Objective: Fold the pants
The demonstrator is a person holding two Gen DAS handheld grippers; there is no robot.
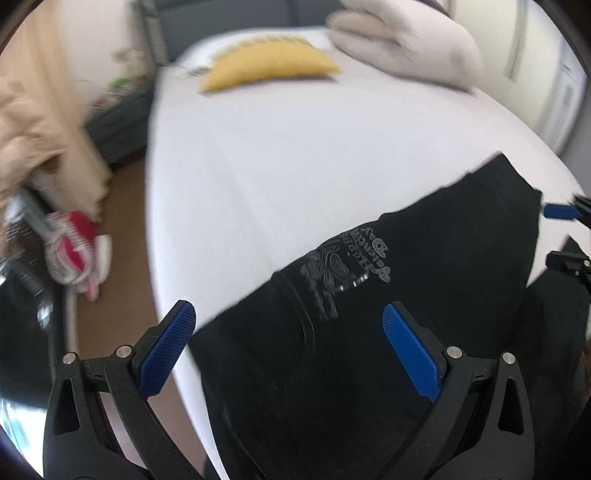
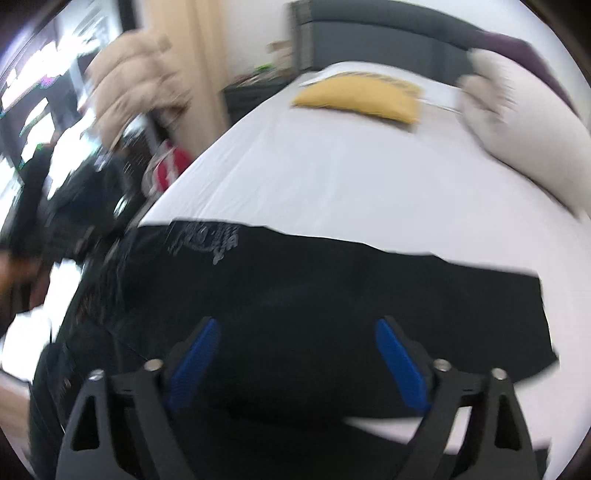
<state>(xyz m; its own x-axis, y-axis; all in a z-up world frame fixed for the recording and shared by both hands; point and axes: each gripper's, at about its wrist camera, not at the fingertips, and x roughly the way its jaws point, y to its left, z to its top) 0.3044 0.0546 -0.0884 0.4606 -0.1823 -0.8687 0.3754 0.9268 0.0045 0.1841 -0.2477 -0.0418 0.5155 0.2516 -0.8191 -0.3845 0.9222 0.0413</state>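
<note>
Black pants [image 1: 406, 280] with a grey print lie flat across the near part of a white bed [image 1: 295, 158]. My left gripper [image 1: 288, 314] hovers open above their left end, one blue pad [image 1: 168, 347] over the bed's edge, the other over the cloth. Nothing is between its fingers. In the right wrist view the same pants [image 2: 332, 295] stretch across the bed [image 2: 351, 177], and my right gripper [image 2: 295, 332] stands open above the cloth, holding nothing. The right gripper's blue fingertip [image 1: 559, 211] shows at the pants' far right end in the left wrist view.
A yellow cushion [image 1: 269, 66] and a pale pillow [image 1: 402, 40] lie at the head of the bed. Beige clothing [image 2: 144, 77] hangs at the left beside a red and white item [image 1: 74, 254] on the brown floor. A dark headboard [image 2: 388, 33] stands behind.
</note>
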